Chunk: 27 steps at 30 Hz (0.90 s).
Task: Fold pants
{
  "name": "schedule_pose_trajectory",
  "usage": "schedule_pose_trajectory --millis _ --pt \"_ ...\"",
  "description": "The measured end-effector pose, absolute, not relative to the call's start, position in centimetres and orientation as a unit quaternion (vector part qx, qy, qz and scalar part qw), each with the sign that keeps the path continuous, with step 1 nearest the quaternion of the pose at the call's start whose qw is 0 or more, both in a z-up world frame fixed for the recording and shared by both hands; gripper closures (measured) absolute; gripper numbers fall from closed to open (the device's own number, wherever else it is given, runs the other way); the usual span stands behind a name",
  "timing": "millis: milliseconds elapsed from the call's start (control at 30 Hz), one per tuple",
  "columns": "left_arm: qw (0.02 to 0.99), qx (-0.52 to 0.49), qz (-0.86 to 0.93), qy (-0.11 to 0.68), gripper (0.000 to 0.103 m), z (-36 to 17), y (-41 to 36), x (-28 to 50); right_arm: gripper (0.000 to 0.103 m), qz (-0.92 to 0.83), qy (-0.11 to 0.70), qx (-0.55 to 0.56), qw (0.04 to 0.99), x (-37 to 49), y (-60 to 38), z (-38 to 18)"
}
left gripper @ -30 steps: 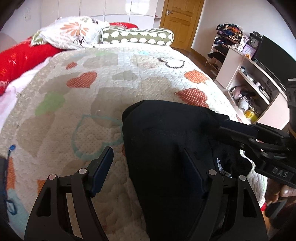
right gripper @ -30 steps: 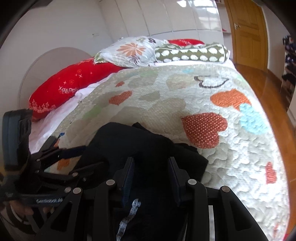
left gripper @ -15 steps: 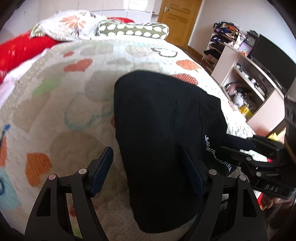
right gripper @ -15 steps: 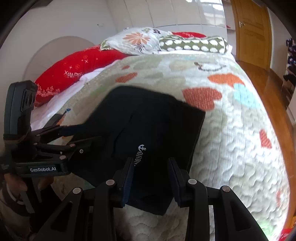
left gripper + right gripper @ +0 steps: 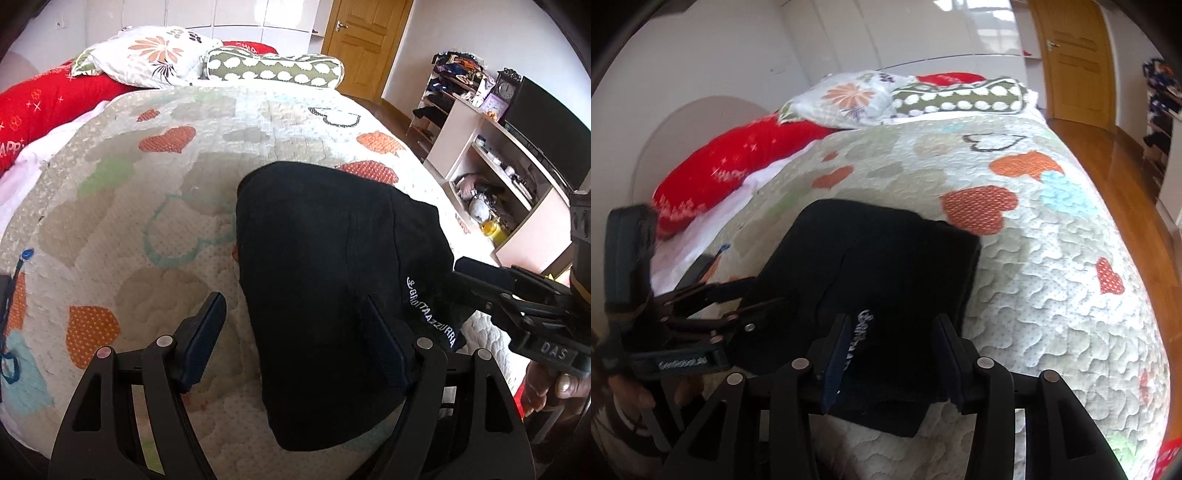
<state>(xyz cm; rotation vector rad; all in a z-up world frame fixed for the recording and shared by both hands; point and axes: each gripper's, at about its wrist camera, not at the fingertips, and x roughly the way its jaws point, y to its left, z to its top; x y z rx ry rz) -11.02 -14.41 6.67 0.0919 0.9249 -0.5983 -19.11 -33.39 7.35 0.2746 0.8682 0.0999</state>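
The black pants [image 5: 325, 266] lie folded in a flat rectangle on the heart-patterned quilt [image 5: 155, 192], white lettering along one edge; they also show in the right wrist view [image 5: 886, 273]. My left gripper [image 5: 295, 332] is open and empty, hovering over the pants' near left edge. My right gripper [image 5: 892, 354] is open over the near lettered edge, not clamped on cloth. The right gripper shows in the left wrist view [image 5: 491, 291] beside the pants. The left gripper shows in the right wrist view [image 5: 746, 295] at their left side.
Pillows, a red one [image 5: 44, 99], a floral one [image 5: 147, 55] and a green dotted one [image 5: 273, 70], lie at the head of the bed. Shelves with a TV [image 5: 517, 155] stand to the right. A wooden door [image 5: 1071, 59] and wooden floor [image 5: 1126, 177] lie beyond the bed.
The pants went from a bunched heap to a flat folded rectangle. My right gripper opened and let go of the cloth. Both grippers drew back toward the near edge.
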Motion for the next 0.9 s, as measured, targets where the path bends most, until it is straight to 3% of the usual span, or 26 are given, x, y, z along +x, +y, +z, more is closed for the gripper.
schedule_pose_trajectory --millis 900 --pt "0.835 -0.001 -0.285 0.471 0.026 5.7 -14.1 -9.6 0.051 0.018 0.430 0.171 0.886 -18.4 -36.0 5.6"
